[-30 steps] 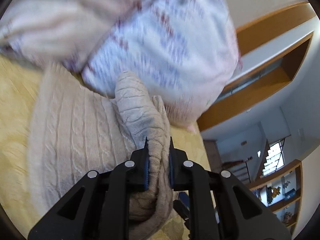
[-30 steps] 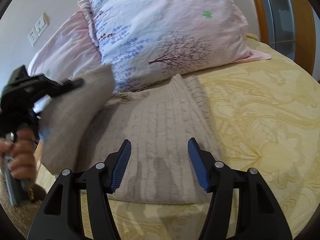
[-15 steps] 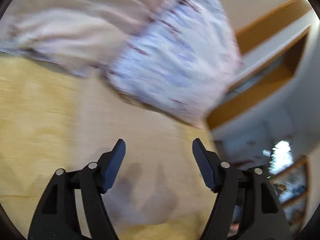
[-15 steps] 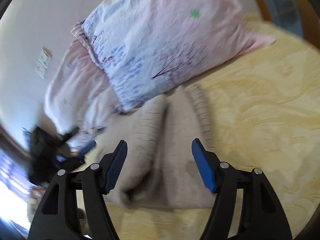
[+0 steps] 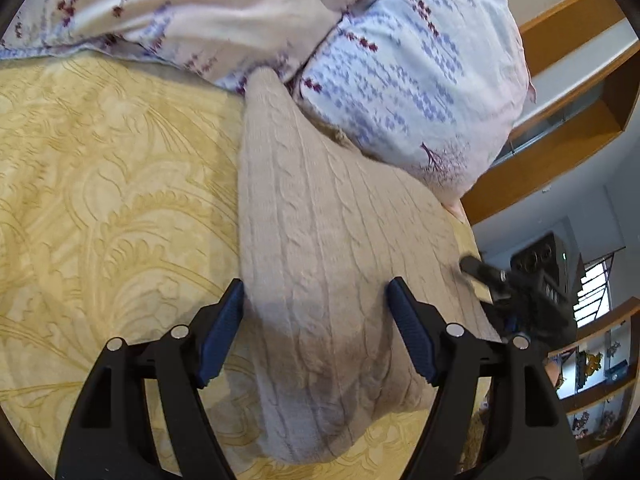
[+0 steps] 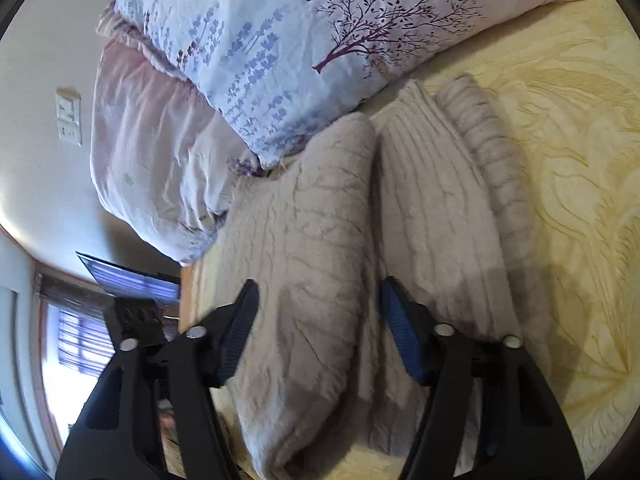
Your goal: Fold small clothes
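A beige cable-knit sweater (image 5: 328,240) lies folded on the yellow bedspread (image 5: 100,200), its top end against the pillows. My left gripper (image 5: 316,300) hovers open just above the sweater's near half, with nothing between its pads. In the right wrist view the sweater (image 6: 432,208) shows a thick folded-over flap (image 6: 320,240) along its left side. My right gripper (image 6: 320,308) straddles that flap with its jaws closing, and the blue pads stand clear of the knit. The right gripper's black body (image 5: 532,300) shows at the sweater's right edge in the left wrist view.
Two floral pillows (image 6: 300,40) (image 5: 420,80) lean at the head of the bed. A wooden headboard shelf (image 5: 560,120) sits behind them. The bed's edge (image 6: 188,292) runs close along the sweater's left side, with a window (image 6: 80,344) beyond. A wall switch (image 6: 68,116) is at the left.
My left gripper let go of the sweater flap, opened wide and sank toward the sweater. The flap now lies folded over. My right gripper rolled and swung over the flap.
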{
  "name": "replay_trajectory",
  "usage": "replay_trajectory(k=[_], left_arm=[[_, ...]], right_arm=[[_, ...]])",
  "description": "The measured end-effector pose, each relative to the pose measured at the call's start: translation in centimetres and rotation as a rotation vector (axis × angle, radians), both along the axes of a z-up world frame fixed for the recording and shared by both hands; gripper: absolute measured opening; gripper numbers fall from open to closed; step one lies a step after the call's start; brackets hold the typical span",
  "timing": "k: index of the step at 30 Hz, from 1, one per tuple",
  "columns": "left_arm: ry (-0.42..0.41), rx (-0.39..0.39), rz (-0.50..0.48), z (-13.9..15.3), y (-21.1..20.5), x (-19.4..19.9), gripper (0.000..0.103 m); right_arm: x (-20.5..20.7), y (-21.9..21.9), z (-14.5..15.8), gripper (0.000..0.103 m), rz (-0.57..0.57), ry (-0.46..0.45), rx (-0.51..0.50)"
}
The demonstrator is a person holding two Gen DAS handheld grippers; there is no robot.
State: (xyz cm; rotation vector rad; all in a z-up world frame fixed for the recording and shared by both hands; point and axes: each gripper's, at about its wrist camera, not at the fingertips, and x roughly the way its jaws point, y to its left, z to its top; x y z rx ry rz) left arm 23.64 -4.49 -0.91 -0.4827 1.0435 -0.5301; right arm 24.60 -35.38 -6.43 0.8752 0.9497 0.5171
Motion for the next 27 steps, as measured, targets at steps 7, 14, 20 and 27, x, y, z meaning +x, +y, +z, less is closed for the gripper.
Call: replay_trajectory(k=[7,14,20,27], left_arm=[[0.024,-0.038,-0.012,-0.5,-0.1,-0.1,0.071],[0.029,-0.054,-0.017,-0.6,0.2,-0.1,0.073],[0.041,-0.065,-0.014,-0.3,0.5,-0.2,0.075],[0.022,-0.069,-0.033,0.4,0.3,-0.7,0.076]], right_arm=[[2.7,-0.4,-1.7,0.041,-0.065,0.02,0.069],[1.3,1.1,0.9,0.016,-0.079,-0.108,-0.13],[-2.0,3.9,6.2,0.015,-0.101,-0.379,-0.458],[-4.4,5.0,8.7,0.015,-0.138,-0.536,-0.737]])
